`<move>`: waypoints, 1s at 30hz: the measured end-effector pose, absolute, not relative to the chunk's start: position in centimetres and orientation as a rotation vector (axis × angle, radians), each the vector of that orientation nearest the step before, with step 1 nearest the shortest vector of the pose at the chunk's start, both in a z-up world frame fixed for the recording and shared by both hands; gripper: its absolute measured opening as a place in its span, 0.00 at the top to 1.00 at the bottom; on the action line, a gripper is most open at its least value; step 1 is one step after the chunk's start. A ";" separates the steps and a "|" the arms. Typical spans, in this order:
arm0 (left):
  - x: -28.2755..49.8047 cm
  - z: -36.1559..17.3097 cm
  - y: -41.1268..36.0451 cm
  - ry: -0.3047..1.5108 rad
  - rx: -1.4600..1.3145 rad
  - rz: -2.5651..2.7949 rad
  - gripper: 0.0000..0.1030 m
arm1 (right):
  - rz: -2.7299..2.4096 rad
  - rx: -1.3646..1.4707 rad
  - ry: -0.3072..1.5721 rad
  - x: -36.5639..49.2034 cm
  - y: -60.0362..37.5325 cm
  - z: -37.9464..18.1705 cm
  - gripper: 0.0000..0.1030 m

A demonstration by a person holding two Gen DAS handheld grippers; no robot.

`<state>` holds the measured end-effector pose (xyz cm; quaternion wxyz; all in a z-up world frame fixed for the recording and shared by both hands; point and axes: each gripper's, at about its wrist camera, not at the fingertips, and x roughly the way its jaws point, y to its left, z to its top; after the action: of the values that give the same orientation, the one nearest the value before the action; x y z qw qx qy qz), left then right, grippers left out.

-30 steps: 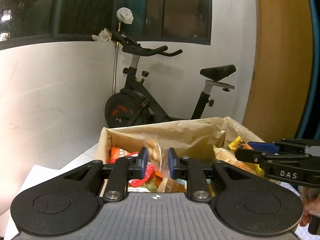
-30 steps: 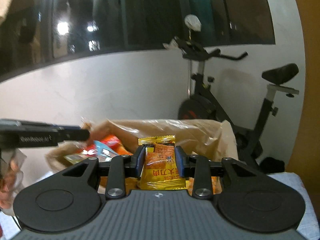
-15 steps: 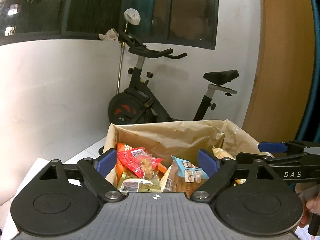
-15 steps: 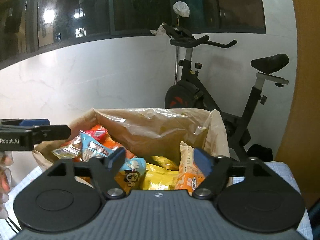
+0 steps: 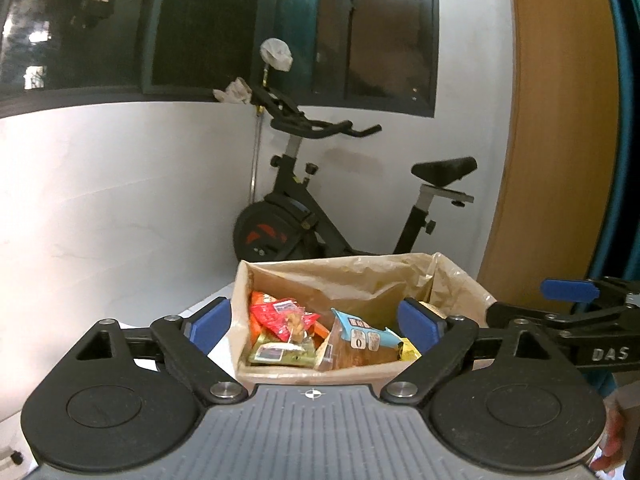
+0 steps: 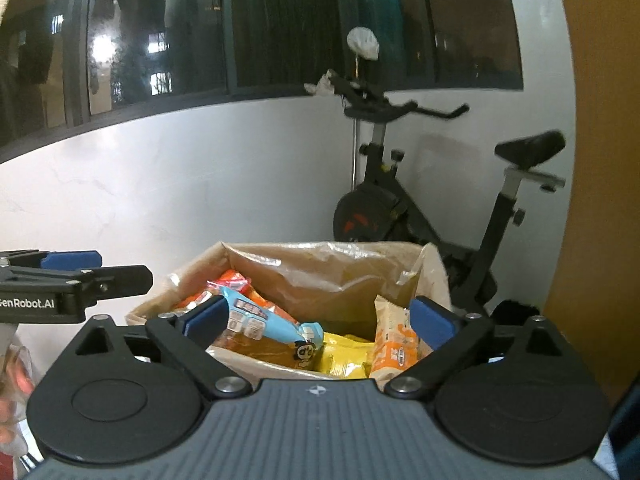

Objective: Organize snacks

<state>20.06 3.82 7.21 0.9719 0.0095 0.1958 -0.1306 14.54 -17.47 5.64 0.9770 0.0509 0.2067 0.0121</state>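
Note:
A cardboard box lined with a clear plastic bag (image 5: 352, 280) holds several snack packets. In the left wrist view I see a red packet (image 5: 280, 316), a green packet (image 5: 280, 354) and a light blue packet (image 5: 360, 332). In the right wrist view the box (image 6: 312, 268) shows a blue packet (image 6: 276, 324), yellow packets (image 6: 344, 356) and an orange-white packet (image 6: 394, 340) standing upright. My left gripper (image 5: 316, 326) is open and empty above the box's near edge. My right gripper (image 6: 320, 320) is open and empty above the box.
A black exercise bike (image 5: 320, 208) stands behind the box against the white wall. Dark windows run above. A wooden panel (image 5: 560, 120) is at the right. The right gripper also shows in the left wrist view (image 5: 568, 308), and the left gripper in the right wrist view (image 6: 72, 280).
Both grippers opened and let their packets drop into the box, then drew back and upward. The orange-yellow packet left the right jaws; the clear packet left the left jaws.

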 end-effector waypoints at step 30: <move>7.7 10.4 4.6 0.299 0.072 -0.127 0.09 | 0.000 0.122 0.317 1.6 -14.7 10.8 0.01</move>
<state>7.66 4.60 10.43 0.9862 0.0359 0.1488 -0.0632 1.59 -14.72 10.80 0.9856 0.0608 0.1577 -0.0002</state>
